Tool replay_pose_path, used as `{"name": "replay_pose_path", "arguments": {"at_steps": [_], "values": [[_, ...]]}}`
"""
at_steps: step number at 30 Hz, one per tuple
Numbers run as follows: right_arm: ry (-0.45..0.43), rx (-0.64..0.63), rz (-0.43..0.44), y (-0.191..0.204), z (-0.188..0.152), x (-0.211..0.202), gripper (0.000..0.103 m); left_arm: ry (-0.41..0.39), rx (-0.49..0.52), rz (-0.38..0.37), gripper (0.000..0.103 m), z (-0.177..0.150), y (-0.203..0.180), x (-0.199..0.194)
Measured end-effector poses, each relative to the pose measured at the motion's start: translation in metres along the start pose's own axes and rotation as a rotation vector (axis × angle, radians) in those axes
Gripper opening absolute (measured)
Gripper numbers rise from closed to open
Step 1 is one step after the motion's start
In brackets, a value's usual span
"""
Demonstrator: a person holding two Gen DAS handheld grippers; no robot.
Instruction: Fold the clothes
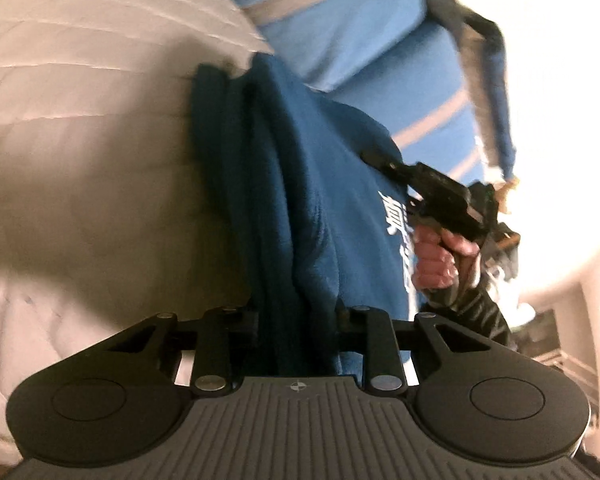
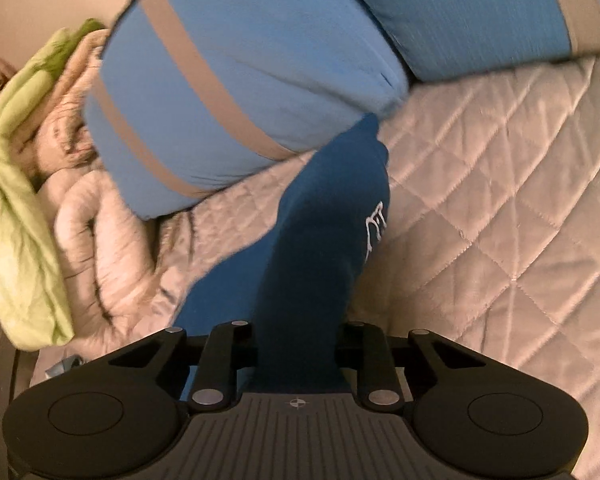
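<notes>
A dark blue garment with white lettering point(image 1: 300, 208) hangs in folds between both grippers above the quilted bed. My left gripper point(image 1: 298, 320) is shut on its bunched edge; the fingertips are hidden in the cloth. The right gripper point(image 1: 384, 162), held in a hand, shows in the left wrist view pinching the garment's far edge. In the right wrist view the same garment point(image 2: 320, 248) runs up from my right gripper point(image 2: 296, 344), which is shut on it, fingertips buried in fabric.
A beige quilted bedspread point(image 2: 500, 200) covers the bed point(image 1: 80, 140). Light blue pillows with grey stripes point(image 2: 228, 80) lie at the head, also in the left wrist view point(image 1: 340, 20). A green cloth point(image 2: 16, 184) and a beige crumpled blanket point(image 2: 100, 240) lie at the left.
</notes>
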State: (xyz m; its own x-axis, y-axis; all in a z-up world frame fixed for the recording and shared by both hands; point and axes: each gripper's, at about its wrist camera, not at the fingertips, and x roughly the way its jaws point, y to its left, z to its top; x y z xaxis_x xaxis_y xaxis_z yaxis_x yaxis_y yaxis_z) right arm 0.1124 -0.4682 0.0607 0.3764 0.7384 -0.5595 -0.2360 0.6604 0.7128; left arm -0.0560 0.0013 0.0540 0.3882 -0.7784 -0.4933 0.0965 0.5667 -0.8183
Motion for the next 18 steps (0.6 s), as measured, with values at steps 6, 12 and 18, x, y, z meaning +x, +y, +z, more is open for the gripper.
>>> {"name": "replay_pose_path", "arguments": {"at_steps": [6, 12, 18], "values": [[0.006, -0.065, -0.009, 0.02, -0.014, -0.053, 0.025, 0.028, 0.055, -0.049, 0.028, -0.028, -0.017, -0.008], [-0.003, -0.087, -0.016, 0.029, -0.022, -0.05, 0.024, -0.011, 0.059, -0.014, 0.028, -0.032, -0.021, -0.005], [-0.066, -0.199, 0.061, 0.098, 0.026, -0.015, 0.027, -0.251, 0.194, 0.136, 0.03, 0.02, -0.058, -0.07]]}}
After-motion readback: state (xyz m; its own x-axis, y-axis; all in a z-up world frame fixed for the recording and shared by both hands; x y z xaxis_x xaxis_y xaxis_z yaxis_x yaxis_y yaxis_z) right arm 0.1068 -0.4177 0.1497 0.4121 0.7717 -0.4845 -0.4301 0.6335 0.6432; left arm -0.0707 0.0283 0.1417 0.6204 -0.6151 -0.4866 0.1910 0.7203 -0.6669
